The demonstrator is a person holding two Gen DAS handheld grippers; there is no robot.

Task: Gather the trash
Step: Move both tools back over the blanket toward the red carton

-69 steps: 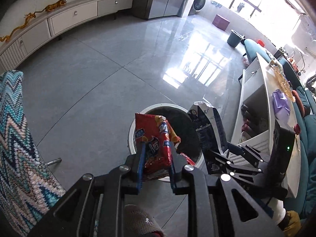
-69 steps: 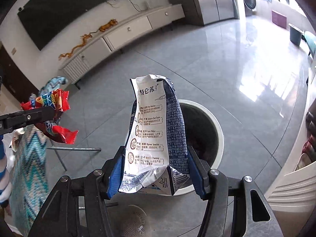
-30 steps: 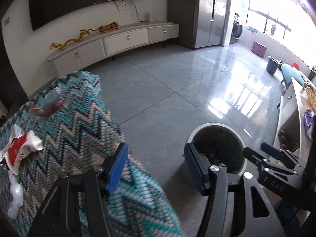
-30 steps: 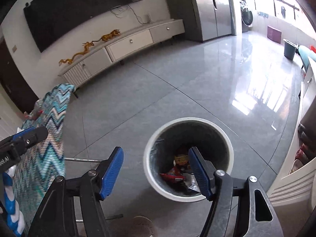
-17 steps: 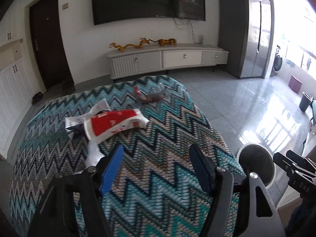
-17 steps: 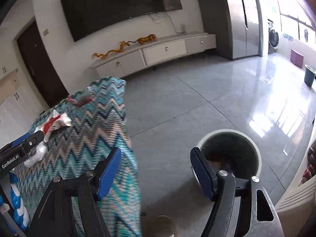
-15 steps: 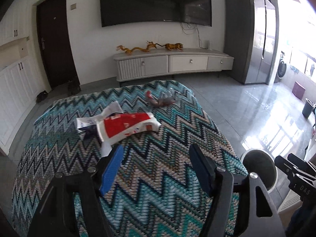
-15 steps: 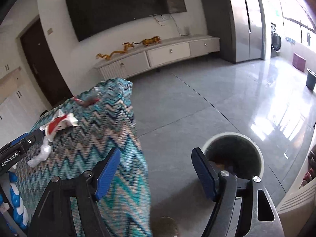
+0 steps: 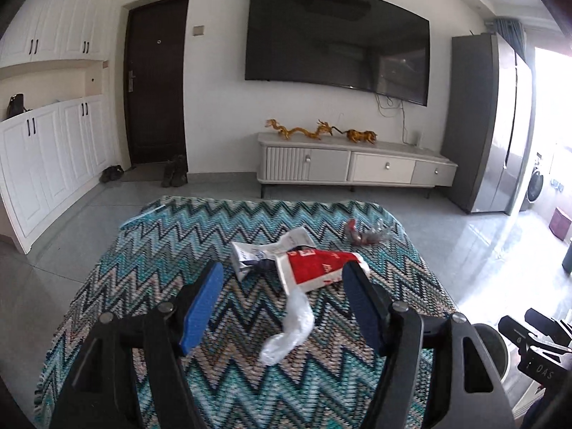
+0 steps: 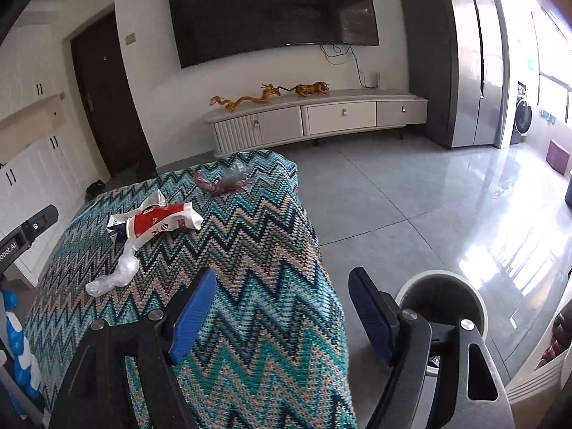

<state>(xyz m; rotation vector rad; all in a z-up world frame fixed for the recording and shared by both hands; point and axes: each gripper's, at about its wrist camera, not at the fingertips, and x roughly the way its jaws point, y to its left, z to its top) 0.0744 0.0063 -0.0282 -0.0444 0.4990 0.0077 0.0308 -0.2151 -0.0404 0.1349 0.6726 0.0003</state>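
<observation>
My left gripper [image 9: 282,300] is open and empty above the zigzag-patterned table [image 9: 171,250]. Just ahead of it lie a red-and-white wrapper [image 9: 318,270], a white printed carton piece [image 9: 264,252] and a crumpled clear plastic wrap [image 9: 289,329]. A clear-and-red wrapper [image 9: 368,234] lies at the far right corner. My right gripper [image 10: 282,307] is open and empty over the table's right edge. It sees the red-and-white wrapper [image 10: 162,221], the plastic wrap [image 10: 116,273] and the far wrapper [image 10: 225,180]. The round bin [image 10: 447,304] stands on the floor at the right.
A white TV cabinet [image 9: 357,164] with gold figures stands under a wall TV [image 9: 336,39]. A grey fridge [image 9: 489,121] is at the right. White cupboards [image 9: 46,150] line the left wall. The bin's rim [image 9: 493,339] shows by the right gripper [image 9: 536,343].
Both grippers released their bags into the bin and opened. Both then swung left from the bin to the table, so the trash on it came into view.
</observation>
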